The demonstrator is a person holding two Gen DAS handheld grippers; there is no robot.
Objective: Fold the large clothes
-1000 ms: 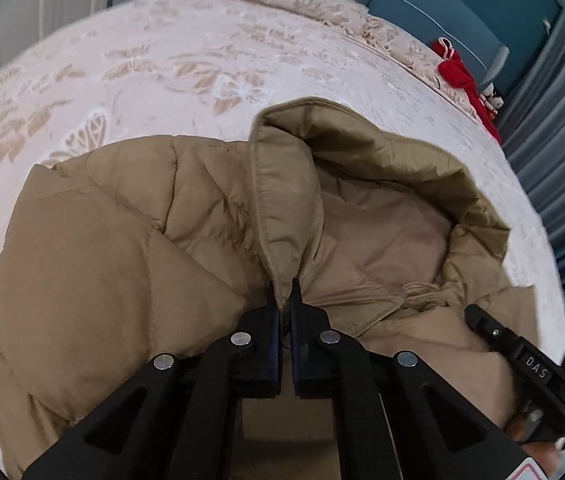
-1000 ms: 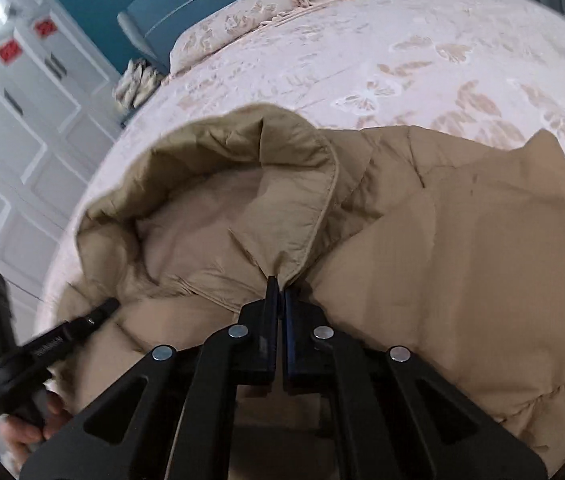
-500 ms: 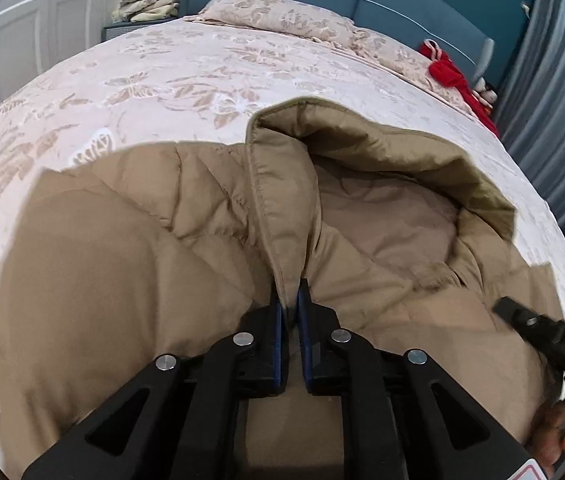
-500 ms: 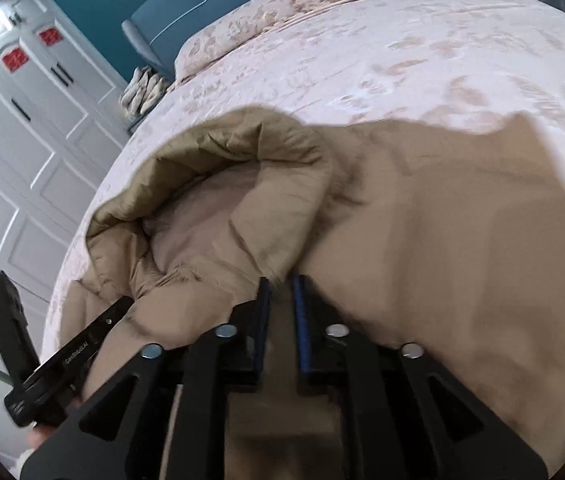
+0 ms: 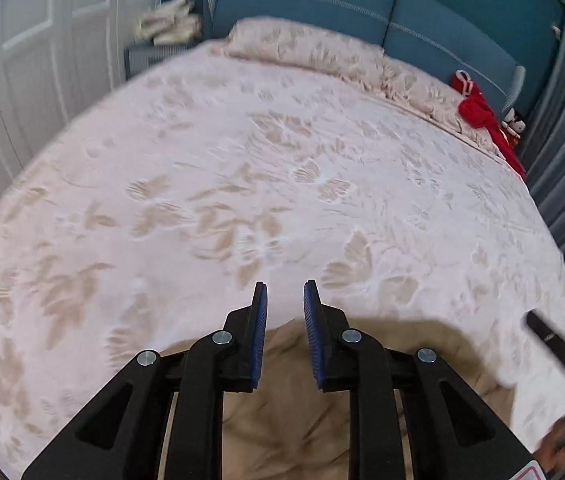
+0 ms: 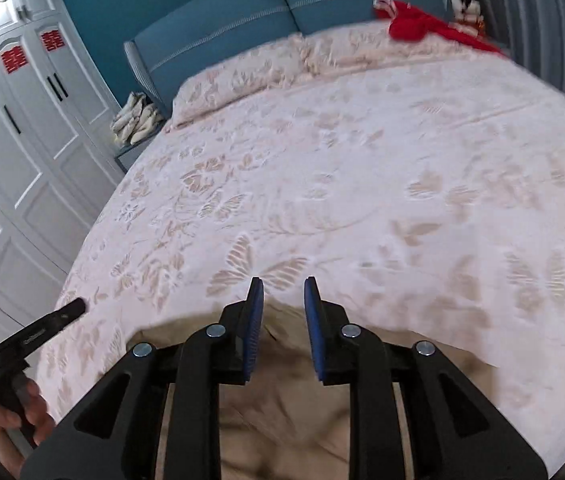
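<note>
Although the tan jacket [image 5: 282, 408] is largely hidden behind the left gripper [image 5: 285, 288], its edge is seen below the jaws, which have just been parting and hold nothing; broad bed [image 5: 242, 184] lies open ahead. From the right wrist, the jacket [image 6: 282, 412] is likewise cut off beneath the right gripper [image 6: 282, 282], whose jaws have just been parting, empty.

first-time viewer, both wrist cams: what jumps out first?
The left tongs and right tongs dominate the foreground, both open with nothing between their blue pads, having just been opening. The tan padded coat lies bunched on the bed's near edge beneath them. Beyond it the floral bedspread runs back to a blue headboard, with a red garment near the pillows.
</note>
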